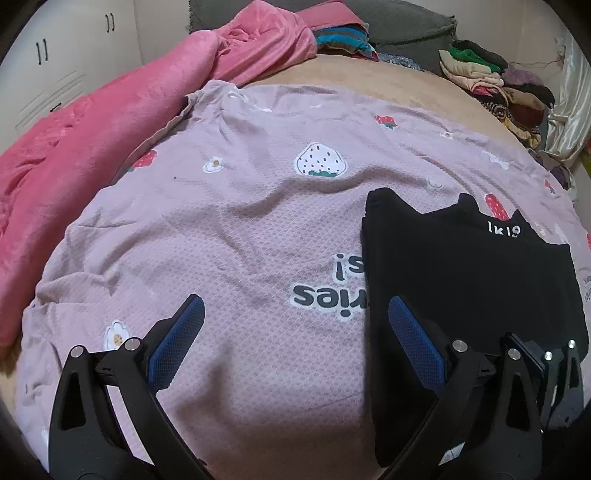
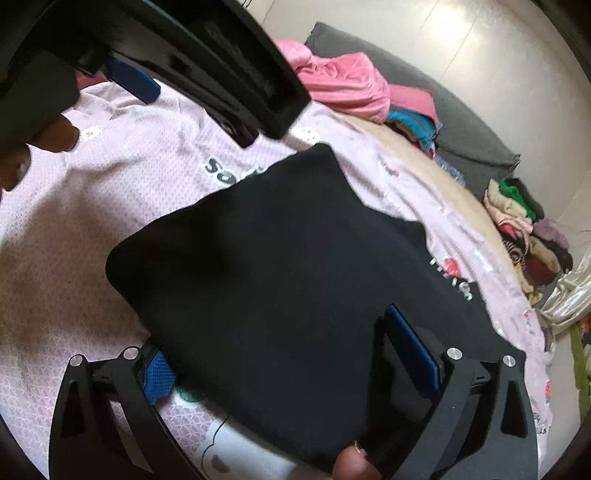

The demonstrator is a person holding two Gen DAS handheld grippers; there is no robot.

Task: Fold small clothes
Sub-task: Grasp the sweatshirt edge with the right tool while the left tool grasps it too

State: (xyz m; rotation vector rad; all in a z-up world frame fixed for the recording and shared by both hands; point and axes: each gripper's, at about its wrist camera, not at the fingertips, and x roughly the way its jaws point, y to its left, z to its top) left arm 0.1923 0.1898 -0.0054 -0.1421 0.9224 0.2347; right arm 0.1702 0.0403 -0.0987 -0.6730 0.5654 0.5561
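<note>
A lilac strawberry-print sheet (image 1: 240, 229) covers the bed, pink blanket (image 1: 92, 122) bunched alongside. Left hand-held gripper (image 1: 295, 325) gapes empty; right hand-held gripper (image 2: 280, 350) spread wide astride the black garment (image 2: 277, 258).

One black garment (image 1: 469, 273), folded, lies right of the left gripper (image 1: 295, 317) and spans between the right gripper (image 2: 291, 347) fingers. Two grippers, two blue-padded fingers (image 1: 183, 332) each, both spread wide. One lilac printed sheet (image 1: 229, 229) under everything. One pink blanket (image 1: 92, 122), bunched far left of the left gripper. Two clothes piles ahead: a striped one (image 1: 343, 38) and a mixed one (image 1: 491, 81) further right. One grey cushion (image 1: 402, 26) behind them.
</note>
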